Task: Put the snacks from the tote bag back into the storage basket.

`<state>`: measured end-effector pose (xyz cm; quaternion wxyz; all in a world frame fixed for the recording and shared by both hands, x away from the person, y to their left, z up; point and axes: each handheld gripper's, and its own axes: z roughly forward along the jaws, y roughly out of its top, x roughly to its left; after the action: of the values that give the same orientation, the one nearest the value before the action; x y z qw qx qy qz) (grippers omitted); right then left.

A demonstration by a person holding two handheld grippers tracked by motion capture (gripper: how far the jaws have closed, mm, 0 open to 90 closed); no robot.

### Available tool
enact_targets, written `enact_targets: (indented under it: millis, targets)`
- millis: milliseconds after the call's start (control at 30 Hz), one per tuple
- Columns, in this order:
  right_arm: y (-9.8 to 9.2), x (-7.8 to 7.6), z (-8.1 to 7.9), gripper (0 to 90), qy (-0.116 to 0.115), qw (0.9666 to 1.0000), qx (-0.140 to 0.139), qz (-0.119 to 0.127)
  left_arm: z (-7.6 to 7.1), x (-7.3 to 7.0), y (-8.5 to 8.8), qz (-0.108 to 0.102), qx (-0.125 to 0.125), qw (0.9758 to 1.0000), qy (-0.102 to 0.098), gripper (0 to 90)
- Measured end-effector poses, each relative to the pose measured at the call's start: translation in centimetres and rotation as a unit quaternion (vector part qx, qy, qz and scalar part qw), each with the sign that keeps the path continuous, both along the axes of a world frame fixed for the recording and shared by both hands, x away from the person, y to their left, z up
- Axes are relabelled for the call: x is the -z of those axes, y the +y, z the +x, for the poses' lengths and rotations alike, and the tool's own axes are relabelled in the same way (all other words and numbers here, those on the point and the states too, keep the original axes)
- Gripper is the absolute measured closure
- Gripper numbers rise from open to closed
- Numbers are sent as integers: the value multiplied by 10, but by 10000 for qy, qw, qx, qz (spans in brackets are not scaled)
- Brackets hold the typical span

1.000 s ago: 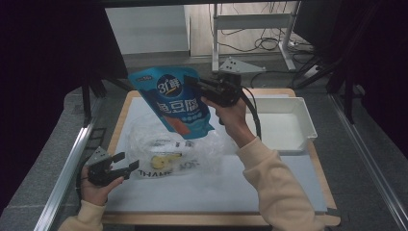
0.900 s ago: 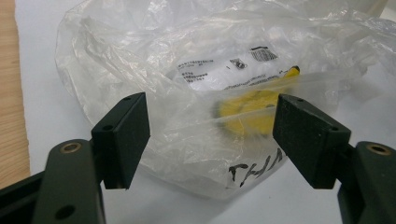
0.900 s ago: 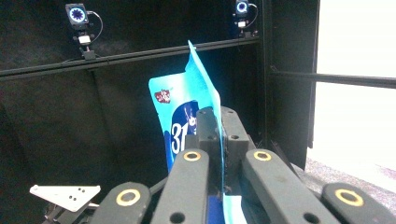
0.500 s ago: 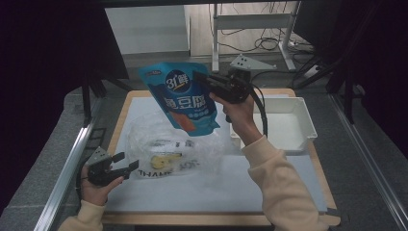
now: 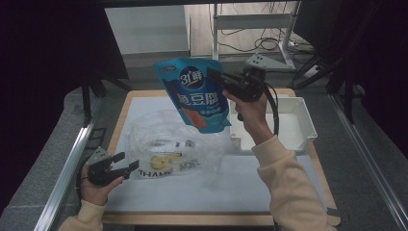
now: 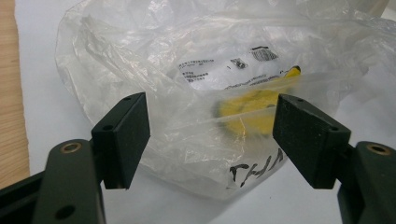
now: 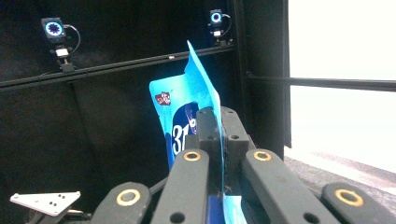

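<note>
A blue food pouch (image 5: 196, 94) with white lettering hangs in the air above the table, pinched at its right edge by my right gripper (image 5: 215, 76), which is shut on it. In the right gripper view the pouch (image 7: 187, 107) stands edge-on between the closed jaws. A crumpled clear plastic bag (image 5: 171, 144) with something yellow (image 5: 163, 159) inside lies on the white mat. My left gripper (image 5: 126, 161) rests near the table's front left, open, its jaws pointed at the bag. In the left gripper view the bag (image 6: 210, 84) lies just beyond the open fingers (image 6: 123, 135).
A white rectangular tray (image 5: 300, 139) stands at the table's right side. The white mat (image 5: 231, 187) covers a wooden-edged table (image 5: 120, 110). Metal rails (image 5: 67, 168) run along the left side. Dark curtains stand left and right.
My right hand has carried the blue pouch up and to the right, away from the plastic bag. The left gripper has stayed in place.
</note>
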<state>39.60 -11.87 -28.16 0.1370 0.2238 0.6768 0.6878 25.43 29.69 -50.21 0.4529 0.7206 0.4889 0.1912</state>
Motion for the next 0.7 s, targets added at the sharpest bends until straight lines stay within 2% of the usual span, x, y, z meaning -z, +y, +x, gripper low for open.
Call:
enact_targets:
  millis: [533,700]
  targets:
    - [-34,0,7,890,37,9993,354,144,0,-1,2,-8,-17,10000,-7,278]
    - [-40,2,9,890,36,9990,412,142,0,-1,1,-8,-10,10000,-3,278]
